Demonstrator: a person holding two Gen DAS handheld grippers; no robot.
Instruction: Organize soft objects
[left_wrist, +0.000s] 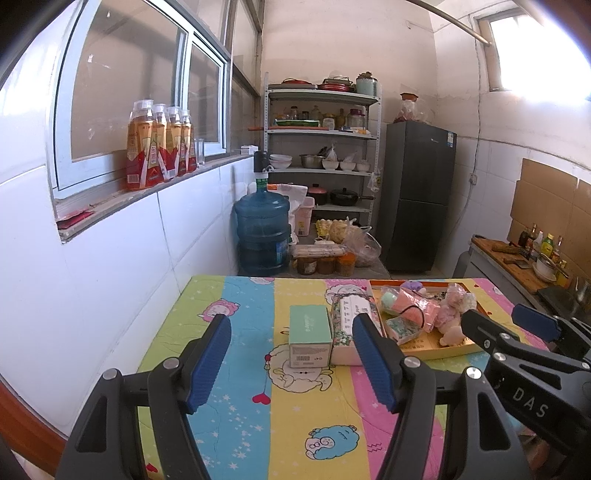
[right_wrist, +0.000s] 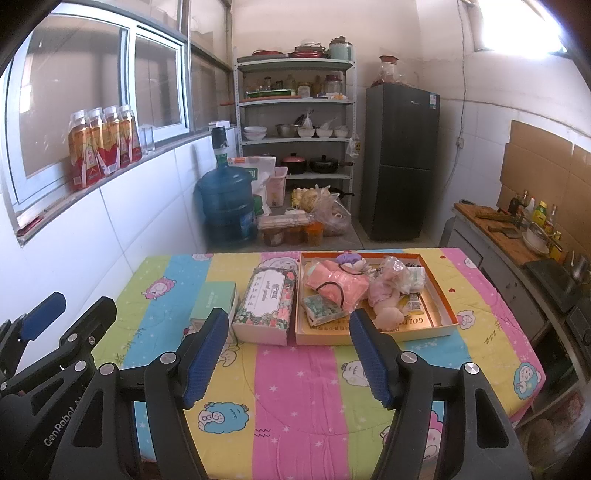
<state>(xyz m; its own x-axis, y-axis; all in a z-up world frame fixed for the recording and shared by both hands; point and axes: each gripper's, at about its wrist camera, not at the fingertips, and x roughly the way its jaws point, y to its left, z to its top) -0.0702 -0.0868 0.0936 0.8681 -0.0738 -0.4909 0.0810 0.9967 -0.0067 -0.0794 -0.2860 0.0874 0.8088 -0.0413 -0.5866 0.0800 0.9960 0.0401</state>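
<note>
A shallow orange-rimmed box (right_wrist: 445, 306) on the colourful table holds several soft things: a pink cloth pack (right_wrist: 338, 284) with a black hair tie, a purple plush (right_wrist: 349, 257), a pink plush toy (right_wrist: 386, 295) and a teal patterned pack (right_wrist: 321, 308). Left of it lie a floral tissue pack (right_wrist: 267, 299) and a mint green box (right_wrist: 214, 299). My left gripper (left_wrist: 291, 363) is open and empty, hovering before the mint box (left_wrist: 309, 330) and the tissue pack (left_wrist: 349, 325). My right gripper (right_wrist: 288, 356) is open and empty, short of the orange-rimmed box (left_wrist: 460, 349).
A white tiled wall (left_wrist: 110, 280) with a window sill and bottles (left_wrist: 159, 146) runs along the left. Behind the table stand a water jug (right_wrist: 227, 203), shelves (right_wrist: 295, 110) and a fridge (right_wrist: 400, 158). A counter (right_wrist: 517, 251) is on the right.
</note>
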